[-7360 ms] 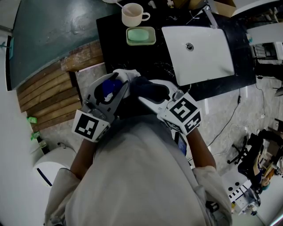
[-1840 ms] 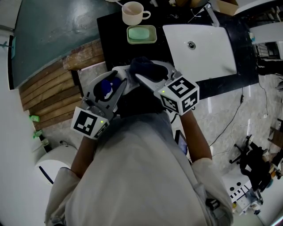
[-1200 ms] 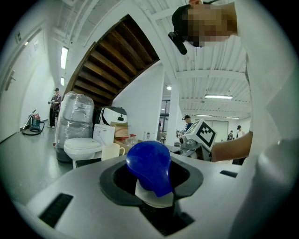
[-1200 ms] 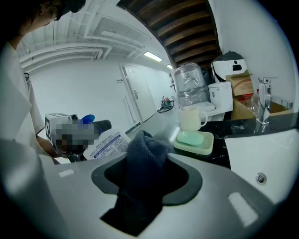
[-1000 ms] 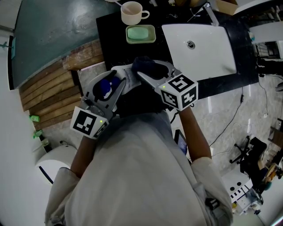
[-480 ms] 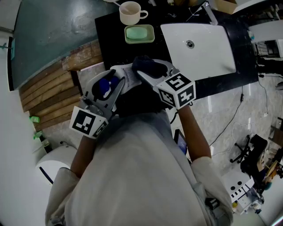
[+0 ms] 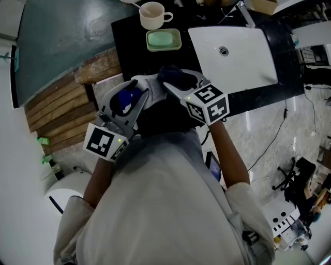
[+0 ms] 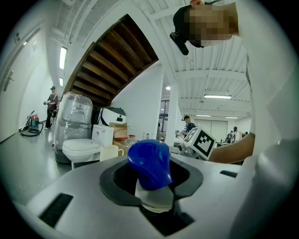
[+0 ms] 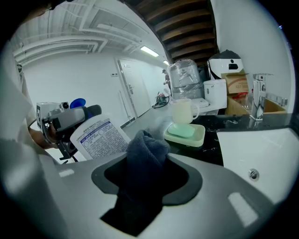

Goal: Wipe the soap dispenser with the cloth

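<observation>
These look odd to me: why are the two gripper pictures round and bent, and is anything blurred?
Left gripper view: the wide-angle lens leaves black corners and bends straight lines; the dispenser is sharp; the mosaic patch up top was added afterwards. Right gripper view: same bending, the cloth dark and nearly featureless. Head view: straighter, evenly lit, the white sink bright.

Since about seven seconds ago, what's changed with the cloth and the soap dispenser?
The right gripper, shut on the dark cloth, has moved away from the person's body toward the counter, carrying the cloth along the white soap dispenser. Nothing was taken hold of or let go. The left gripper still clamps the dispenser at its blue pump end; the mug, soap dish and sink are unchanged.
</observation>
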`<act>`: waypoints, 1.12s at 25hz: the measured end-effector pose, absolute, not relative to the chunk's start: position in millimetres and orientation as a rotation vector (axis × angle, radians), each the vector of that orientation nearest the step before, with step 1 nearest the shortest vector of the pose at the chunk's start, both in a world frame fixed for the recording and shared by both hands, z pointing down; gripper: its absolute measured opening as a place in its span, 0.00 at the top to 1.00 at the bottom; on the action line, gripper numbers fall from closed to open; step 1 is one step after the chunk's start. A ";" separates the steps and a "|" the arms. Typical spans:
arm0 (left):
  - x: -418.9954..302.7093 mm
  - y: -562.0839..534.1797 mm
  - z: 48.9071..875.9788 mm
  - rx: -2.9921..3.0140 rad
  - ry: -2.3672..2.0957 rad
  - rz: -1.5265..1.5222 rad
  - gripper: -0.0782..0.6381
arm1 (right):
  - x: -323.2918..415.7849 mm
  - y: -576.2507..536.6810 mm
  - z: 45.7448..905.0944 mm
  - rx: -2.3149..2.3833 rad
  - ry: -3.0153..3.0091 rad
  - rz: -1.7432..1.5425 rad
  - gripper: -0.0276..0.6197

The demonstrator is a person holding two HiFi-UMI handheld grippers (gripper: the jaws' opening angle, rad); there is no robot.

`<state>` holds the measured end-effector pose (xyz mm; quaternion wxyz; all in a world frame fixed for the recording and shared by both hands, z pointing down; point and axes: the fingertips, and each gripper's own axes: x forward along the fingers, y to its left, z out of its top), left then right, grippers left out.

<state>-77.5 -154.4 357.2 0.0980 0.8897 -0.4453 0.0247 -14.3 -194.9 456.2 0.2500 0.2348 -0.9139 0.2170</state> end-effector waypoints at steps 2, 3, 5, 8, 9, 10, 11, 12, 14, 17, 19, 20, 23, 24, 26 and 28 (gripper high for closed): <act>-76.7 -155.0 356.2 2.635 -1.319 0.073 0.70 | -13.4 -195.1 458.9 0.638 -2.478 0.580 0.68; -76.1 -155.2 355.8 2.635 -1.319 0.073 0.70 | -12.8 -195.1 460.1 0.639 -2.472 0.570 0.68; -74.4 -156.1 355.4 2.638 -1.317 0.077 0.70 | -11.7 -195.3 462.7 0.642 -2.455 0.542 0.68; -70.3 -159.7 352.5 2.647 -1.311 0.065 0.70 | -10.5 -194.4 468.5 0.637 -2.423 0.510 0.68; -68.5 -161.3 351.4 2.651 -1.307 0.059 0.70 | -9.9 -193.7 470.8 0.632 -2.417 0.515 0.68; -66.8 -162.7 350.7 2.655 -1.303 0.057 0.70 | -8.6 -192.9 473.6 0.629 -2.414 0.527 0.68; -65.1 -163.8 350.3 2.660 -1.299 0.058 0.70 | -7.0 -191.9 476.4 0.627 -2.410 0.538 0.68; -63.5 -164.6 350.1 2.666 -1.295 0.063 0.70 | -5.4 -190.7 478.4 0.627 -2.405 0.545 0.68; -61.0 -165.5 350.3 2.681 -1.287 0.076 0.70 | -3.2 -188.3 479.6 0.627 -2.397 0.549 0.68; -59.2 -167.7 350.0 2.683 -1.289 0.078 0.70 | 1.5 -188.1 482.4 0.627 -2.389 0.540 0.68; -57.2 -169.1 349.9 2.682 -1.293 0.081 0.70 | 5.4 -188.0 483.1 0.632 -2.385 0.536 0.68; -55.5 -169.1 349.9 2.686 -1.290 0.088 0.70 | 7.5 -187.8 483.1 0.637 -2.384 0.536 0.68; -48.9 -166.5 351.1 2.703 -1.259 0.114 0.70 | 13.0 -186.9 483.2 0.646 -2.392 0.573 0.68; -47.3 -166.1 351.1 2.705 -1.254 0.117 0.70 | 14.7 -186.8 483.1 0.648 -2.400 0.600 0.68; -45.2 -165.9 350.0 2.707 -1.249 0.110 0.70 | 18.5 -186.8 482.3 0.658 -2.410 0.644 0.68; -43.9 -166.2 347.5 2.715 -1.244 0.096 0.70 | 22.9 -187.8 481.5 0.672 -2.410 0.655 0.68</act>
